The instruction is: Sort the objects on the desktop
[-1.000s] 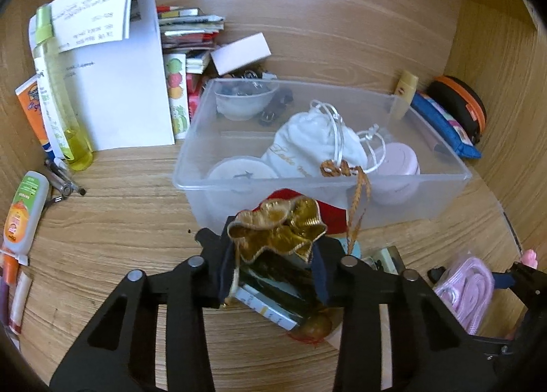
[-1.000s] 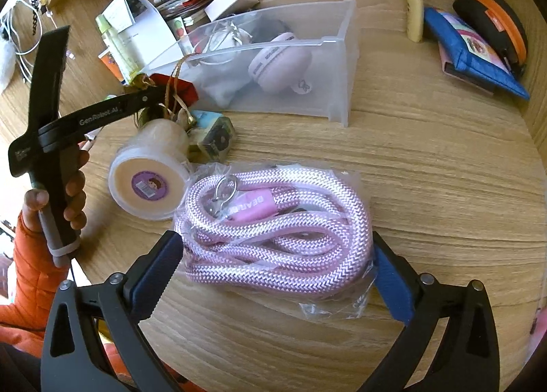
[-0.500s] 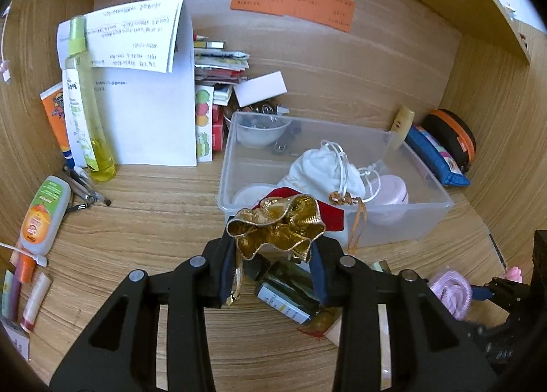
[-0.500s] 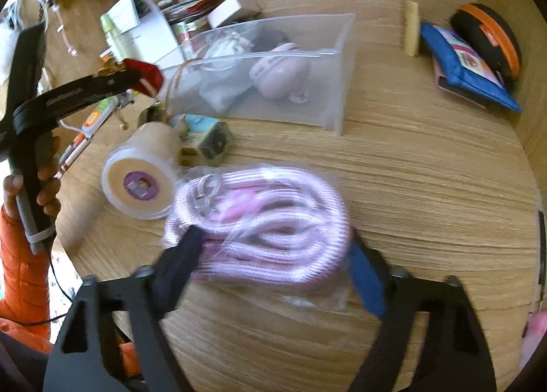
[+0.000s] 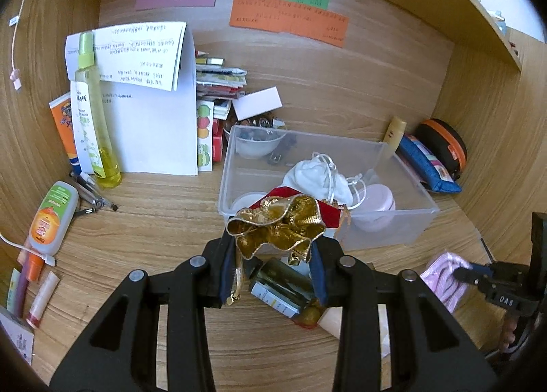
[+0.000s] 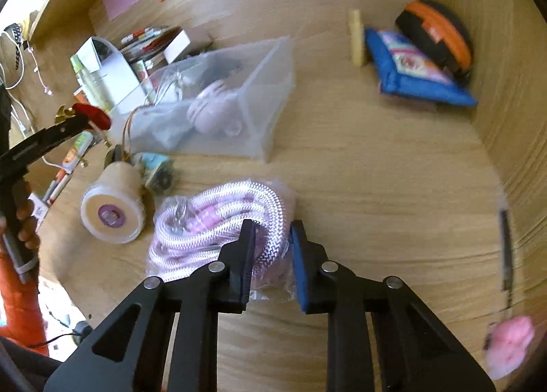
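- The right gripper (image 6: 270, 248) has just been closing its jaws, and they are now clamped on the bagged pink-and-white rope (image 6: 218, 231), pinching one loop of the coil and its clear wrapper between the blue pads.
- The rope bundle lies on the wooden desk (image 6: 376, 187), near its front edge, with most of the coil spilling out to the left of the jaws.
- Just beside the rope, toward the desk's left edge, a tan roll with a purple centre label (image 6: 112, 207) lies on its side, and a small teal box (image 6: 155, 170) sits right behind it.
- The left gripper (image 5: 273, 269) is clamped on a red pouch with a crinkled gold ruffle (image 5: 280, 224), holding it clear of the desk; gold cords dangle from it.
- Below that pouch, a dark green bottle with a white label (image 5: 283, 286) lies on the desk.
- The pouch hangs at the near rim of the clear plastic bin (image 5: 403, 217), which stands mid-desk and holds a white drawstring bag (image 5: 314, 176), a pale pink round case (image 5: 376, 200) and a small white bowl (image 5: 256, 146).
- At the desk's right edge, against the back, lie a blue zip pouch (image 6: 417, 74) and a black-and-orange round case (image 6: 437, 36).
- At the left edge stand a folded white paper sheet (image 5: 154, 118) and a tall yellow-green bottle (image 5: 92, 111).
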A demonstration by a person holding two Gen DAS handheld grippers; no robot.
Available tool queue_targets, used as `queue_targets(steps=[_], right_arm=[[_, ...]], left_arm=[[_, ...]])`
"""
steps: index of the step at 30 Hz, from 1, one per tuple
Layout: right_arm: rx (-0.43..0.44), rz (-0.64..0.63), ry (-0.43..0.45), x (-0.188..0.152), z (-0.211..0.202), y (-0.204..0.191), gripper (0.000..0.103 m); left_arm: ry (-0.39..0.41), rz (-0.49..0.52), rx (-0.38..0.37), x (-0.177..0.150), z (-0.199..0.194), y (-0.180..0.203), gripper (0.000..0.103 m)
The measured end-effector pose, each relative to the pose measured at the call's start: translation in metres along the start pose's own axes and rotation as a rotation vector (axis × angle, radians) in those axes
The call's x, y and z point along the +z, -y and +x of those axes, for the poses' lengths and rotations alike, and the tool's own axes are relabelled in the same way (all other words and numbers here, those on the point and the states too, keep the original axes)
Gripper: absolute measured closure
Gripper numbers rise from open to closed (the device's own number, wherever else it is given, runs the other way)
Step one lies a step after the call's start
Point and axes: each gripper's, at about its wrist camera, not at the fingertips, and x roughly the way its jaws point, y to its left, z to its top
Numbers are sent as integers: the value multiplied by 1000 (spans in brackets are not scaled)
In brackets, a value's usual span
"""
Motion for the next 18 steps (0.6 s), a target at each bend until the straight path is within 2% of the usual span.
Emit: queue_targets(steps=[18], right_arm=[[-108,-139,140,57,-43,-17,94]], left_arm=[[52,36,-30,12,-14,12,67]])
